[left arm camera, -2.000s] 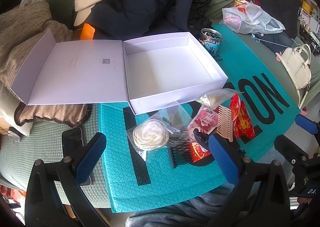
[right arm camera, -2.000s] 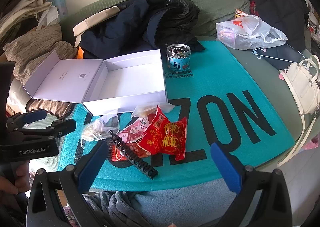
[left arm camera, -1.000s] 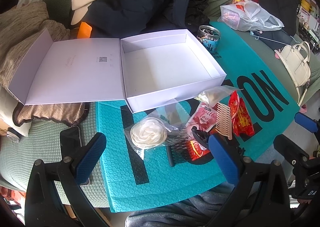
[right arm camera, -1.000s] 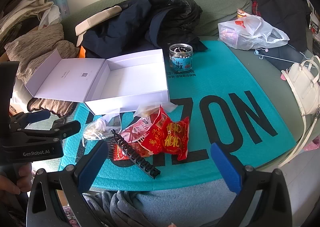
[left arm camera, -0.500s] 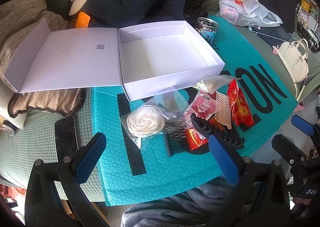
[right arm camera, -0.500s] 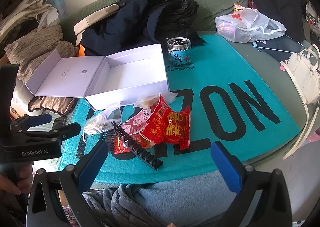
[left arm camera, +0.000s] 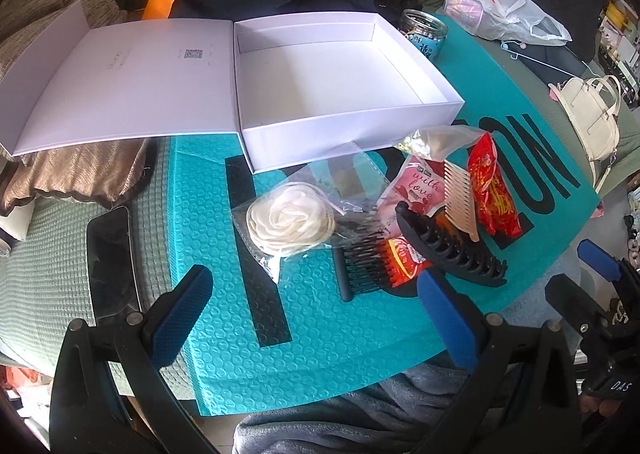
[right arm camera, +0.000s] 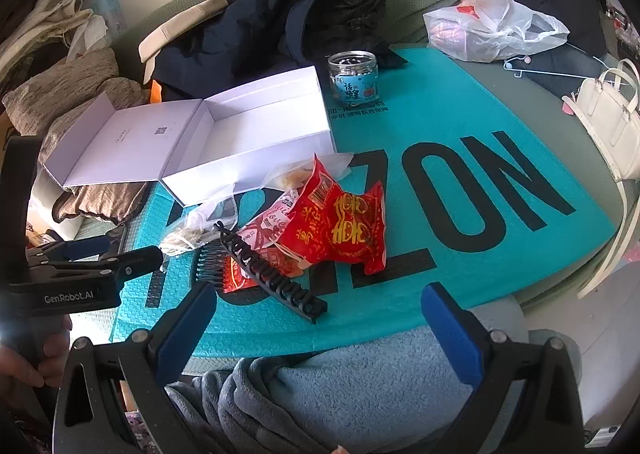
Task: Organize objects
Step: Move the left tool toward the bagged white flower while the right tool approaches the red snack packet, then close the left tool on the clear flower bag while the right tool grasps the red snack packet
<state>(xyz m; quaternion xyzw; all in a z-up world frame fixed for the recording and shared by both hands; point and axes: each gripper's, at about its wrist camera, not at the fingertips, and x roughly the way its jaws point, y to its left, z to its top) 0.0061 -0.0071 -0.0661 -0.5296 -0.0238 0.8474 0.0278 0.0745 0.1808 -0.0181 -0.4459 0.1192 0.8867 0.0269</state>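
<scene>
Cluttered sofa w/ coats and bags behind; up front a teal bubble mailer [left arm camera: 320, 334] is the work surface, spread over the green cushion. White box [left arm camera: 436, 66] sits open at the mailer's far-left edge, lid flat to its left, inside empty. So, by my read, nothing's packed yet.

Loose stuff lies in a pile just in front of the box: bagged white flower [left arm camera: 290, 219], black comb [left arm camera: 360, 268], pink sachet [left arm camera: 420, 184], beige comb [left arm camera: 460, 194], red snack packs [right arm camera: 340, 226], and black hair claw [left arm camera: 448, 250] on top at the near edge.

Left gripper [left arm camera: 312, 310]: fingers wide apart, holding nothing, hovering low over the near mailer. Right gripper [right arm camera: 316, 318]: also spread, empty, further back over the blanket on my lap.

Key relation for the next grab: the claw lies just ahead of my left gripper's right finger, nearly touching it in left wrist view. Its long axis runs diagonal, far-left to near-right, so it's skewed to both grippers' span. Left is clearly nearer. I'd prob shift left gripper right and twist the wrist so fingers close across the claw's narrow width, then carry it fwd-left to the box.
</scene>
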